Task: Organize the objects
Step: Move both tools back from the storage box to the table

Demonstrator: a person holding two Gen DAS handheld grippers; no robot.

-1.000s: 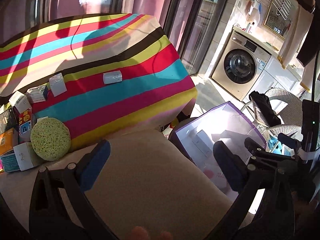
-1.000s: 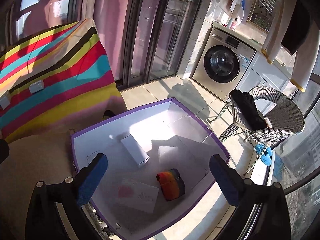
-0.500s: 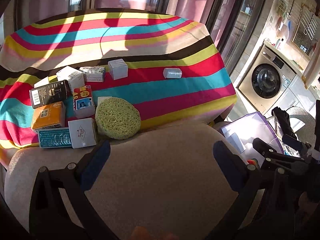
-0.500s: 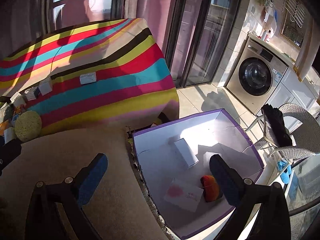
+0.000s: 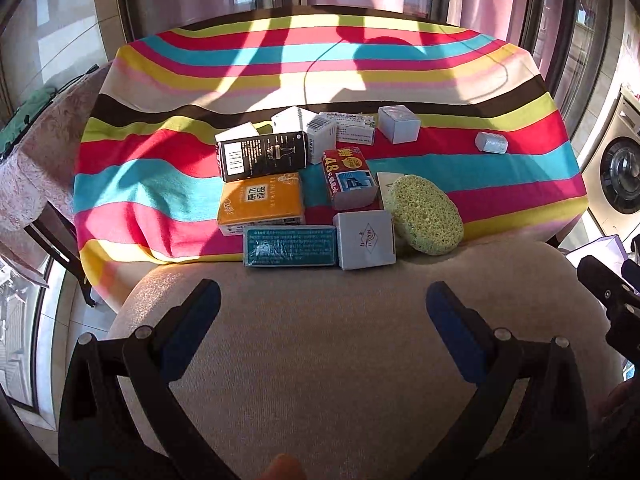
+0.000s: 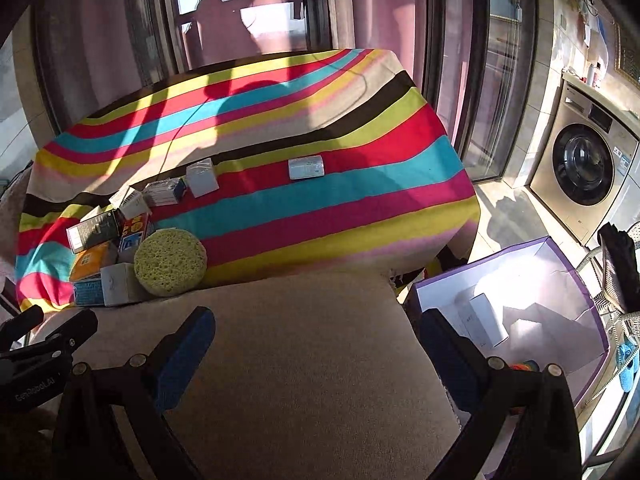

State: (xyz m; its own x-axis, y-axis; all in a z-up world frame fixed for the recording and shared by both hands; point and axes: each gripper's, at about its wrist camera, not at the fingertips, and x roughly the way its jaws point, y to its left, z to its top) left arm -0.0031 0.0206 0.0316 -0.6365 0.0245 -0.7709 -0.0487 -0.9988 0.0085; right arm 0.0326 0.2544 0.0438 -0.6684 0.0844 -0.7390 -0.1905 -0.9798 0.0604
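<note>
Several small boxes lie clustered on the striped tablecloth [image 5: 168, 184]: a black box [image 5: 262, 156], an orange pack [image 5: 262, 202], a teal pack [image 5: 290, 246], a white box [image 5: 366, 240], a red box [image 5: 348, 178] and a round yellow-green sponge [image 5: 426, 214]. A small silver packet [image 5: 491, 142] lies apart to the right; it also shows in the right wrist view [image 6: 306, 167]. My left gripper [image 5: 322, 316] is open and empty over a beige cushion [image 5: 340, 360], short of the boxes. My right gripper [image 6: 314, 340] is open and empty over the same cushion.
A purple-rimmed open box [image 6: 588, 300] stands on the floor to the right, holding a white box [image 6: 486, 324] and a rainbow item [image 6: 524, 366]. A washing machine [image 6: 582, 168] and a wicker chair [image 6: 616, 280] are at the far right. Windows lie behind the table.
Both grippers have swung left, away from the purple box and toward the table. The cluster of boxes has come to the middle of the left wrist view. Both stayed open.
</note>
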